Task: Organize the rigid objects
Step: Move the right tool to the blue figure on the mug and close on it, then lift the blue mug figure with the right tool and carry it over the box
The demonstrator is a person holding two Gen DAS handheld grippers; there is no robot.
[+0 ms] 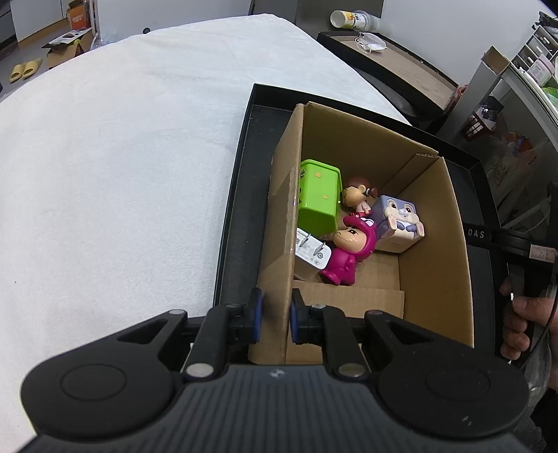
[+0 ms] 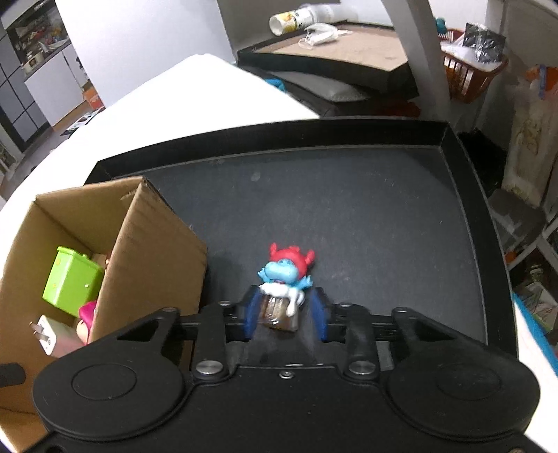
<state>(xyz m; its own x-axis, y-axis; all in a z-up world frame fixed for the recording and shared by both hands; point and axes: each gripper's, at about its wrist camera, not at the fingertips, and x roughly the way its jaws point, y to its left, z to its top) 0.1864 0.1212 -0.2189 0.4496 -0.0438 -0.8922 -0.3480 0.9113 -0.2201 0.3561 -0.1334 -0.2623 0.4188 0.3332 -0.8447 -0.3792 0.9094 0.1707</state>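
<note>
A cardboard box [image 1: 436, 244] stands in the left part of a black tray [image 1: 237, 209]. My left gripper [image 1: 275, 313] is shut on the box's near left wall. Inside lie a green container [image 1: 319, 195], a pink figure [image 1: 348, 251], a lavender rabbit cube [image 1: 401, 219], a small brown-haired figure [image 1: 355, 197] and a white charger [image 1: 312, 249]. On the tray floor [image 2: 348, 209], right of the box [image 2: 157, 244], a blue figurine with a red hat [image 2: 286, 271] stands on a brown base. My right gripper [image 2: 286, 313] is shut on that base; its right finger is blurred.
The tray rests on a white-covered table [image 1: 122, 156]. A hand [image 1: 523, 320] holds the other gripper's handle at the right edge. Behind stand a dark-rimmed table [image 2: 331, 52] with a tipped cup [image 2: 296, 19] and a mask, and an orange basket [image 2: 470, 76].
</note>
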